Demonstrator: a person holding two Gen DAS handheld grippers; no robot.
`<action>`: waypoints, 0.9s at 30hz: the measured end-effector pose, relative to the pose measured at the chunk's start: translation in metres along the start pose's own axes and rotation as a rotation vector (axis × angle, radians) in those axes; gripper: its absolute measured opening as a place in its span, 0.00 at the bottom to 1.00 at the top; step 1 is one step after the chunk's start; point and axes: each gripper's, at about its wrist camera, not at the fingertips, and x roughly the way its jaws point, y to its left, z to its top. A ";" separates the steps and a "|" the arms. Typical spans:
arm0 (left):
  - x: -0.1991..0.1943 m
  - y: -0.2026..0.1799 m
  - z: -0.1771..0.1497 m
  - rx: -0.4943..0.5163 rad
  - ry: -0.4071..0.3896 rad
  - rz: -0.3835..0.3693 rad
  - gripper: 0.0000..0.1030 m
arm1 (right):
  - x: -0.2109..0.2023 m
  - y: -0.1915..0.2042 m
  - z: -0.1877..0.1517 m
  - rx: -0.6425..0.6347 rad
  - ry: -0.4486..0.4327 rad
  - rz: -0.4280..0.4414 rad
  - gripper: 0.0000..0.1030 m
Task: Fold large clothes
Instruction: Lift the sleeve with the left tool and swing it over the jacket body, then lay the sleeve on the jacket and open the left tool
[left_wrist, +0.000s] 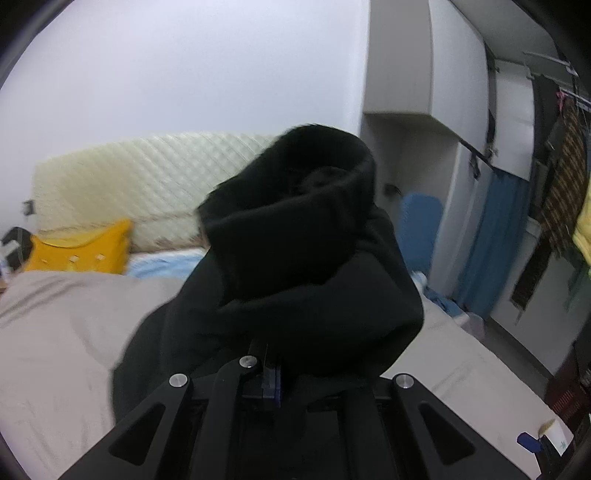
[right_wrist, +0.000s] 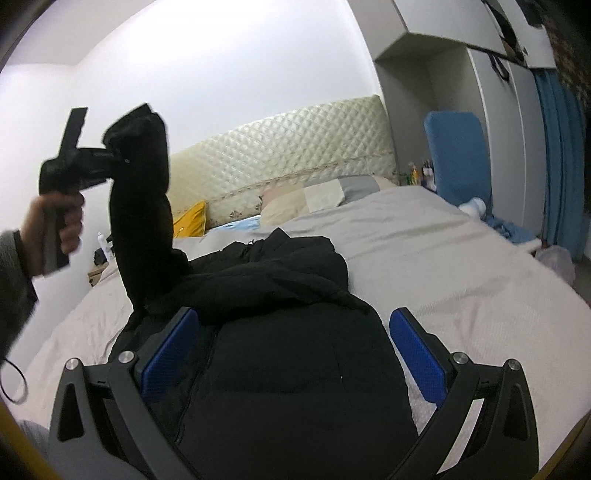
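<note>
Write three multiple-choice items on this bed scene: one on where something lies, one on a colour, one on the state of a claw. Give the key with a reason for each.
1. Where does the body of the black jacket lie?
A. on the grey bedspread
B. on the floor
C. on a hanger

2. What colour is the cushion by the quilted headboard?
A. red
B. yellow
C. green

3. How does the right claw stand?
A. shut on the sleeve
B. shut on nothing
C. open over the jacket

Key: 1 A, the jacket spreads over the bedspread. 2 B, the cushion shows yellow in both views. 3 C, its blue pads stand wide apart, while the left claw holds the sleeve up.
</note>
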 end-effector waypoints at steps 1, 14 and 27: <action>0.015 -0.007 -0.004 0.004 0.018 -0.018 0.06 | 0.002 0.000 -0.001 0.002 -0.001 -0.002 1.00; 0.171 -0.069 -0.114 0.033 0.253 -0.104 0.06 | 0.027 0.003 -0.006 0.012 -0.008 -0.040 1.00; 0.223 -0.070 -0.155 0.056 0.367 -0.098 0.06 | 0.059 -0.021 -0.016 0.080 0.059 -0.052 1.00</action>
